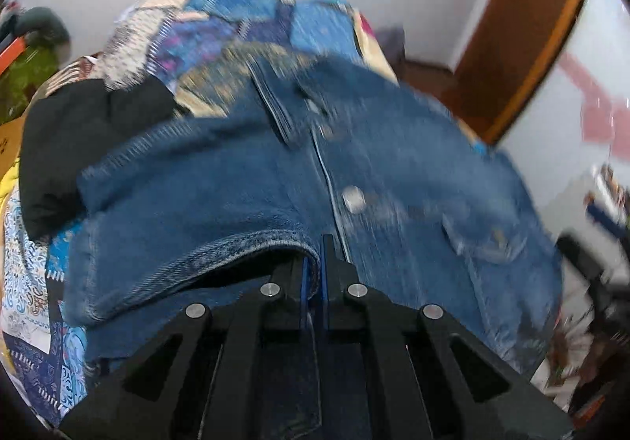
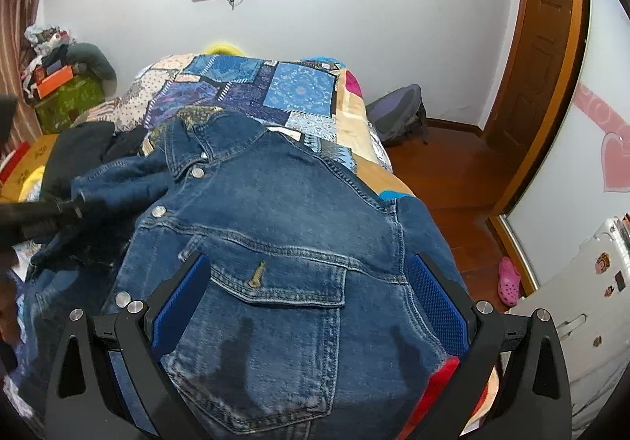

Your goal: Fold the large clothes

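Denim jacket (image 2: 275, 211) covers a patchwork quilt (image 2: 252, 85) beside white walls (image 2: 354, 6).

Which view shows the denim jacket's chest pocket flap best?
The right wrist view: the chest pocket flap is sharp and centred on the denim jacket, between the open right hand-held gripper. The left wrist view shows it small, motion-blurred, off to the right.

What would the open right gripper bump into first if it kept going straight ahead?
Probably the denim jacket. The right gripper is open, one finger on each side of the chest pocket, so the fabric lies straight ahead, though depth is unclear.
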`<action>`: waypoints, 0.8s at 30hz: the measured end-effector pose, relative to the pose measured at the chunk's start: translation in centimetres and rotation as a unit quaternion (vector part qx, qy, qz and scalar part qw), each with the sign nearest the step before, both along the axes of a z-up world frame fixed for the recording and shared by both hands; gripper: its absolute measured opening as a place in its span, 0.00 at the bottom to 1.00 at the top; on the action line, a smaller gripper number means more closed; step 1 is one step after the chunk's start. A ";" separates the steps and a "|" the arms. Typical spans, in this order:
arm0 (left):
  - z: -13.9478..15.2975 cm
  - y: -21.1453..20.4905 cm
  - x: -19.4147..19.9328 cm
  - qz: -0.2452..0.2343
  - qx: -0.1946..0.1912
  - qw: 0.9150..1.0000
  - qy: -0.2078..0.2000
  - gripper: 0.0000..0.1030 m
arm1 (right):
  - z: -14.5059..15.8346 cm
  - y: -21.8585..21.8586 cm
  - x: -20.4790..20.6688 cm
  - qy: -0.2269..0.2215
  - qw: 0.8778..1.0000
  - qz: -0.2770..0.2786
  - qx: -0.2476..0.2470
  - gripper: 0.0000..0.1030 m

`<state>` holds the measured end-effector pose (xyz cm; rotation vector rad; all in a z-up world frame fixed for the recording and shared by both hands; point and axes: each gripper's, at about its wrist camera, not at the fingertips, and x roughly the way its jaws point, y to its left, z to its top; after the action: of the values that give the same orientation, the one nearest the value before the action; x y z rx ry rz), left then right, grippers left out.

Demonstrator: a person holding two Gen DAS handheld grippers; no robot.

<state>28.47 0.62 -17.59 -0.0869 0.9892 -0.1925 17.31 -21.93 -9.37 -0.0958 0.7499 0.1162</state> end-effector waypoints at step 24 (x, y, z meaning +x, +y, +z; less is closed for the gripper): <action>4.7 12.4 -6.6 0.102 0.038 0.990 -0.085 0.59 | 1.3 12.5 1.9 0.007 0.987 0.158 -0.017 0.97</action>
<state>21.88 12.97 -12.86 -0.0989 0.8108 0.0248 19.16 -9.46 -8.11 -0.2471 0.7467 0.4054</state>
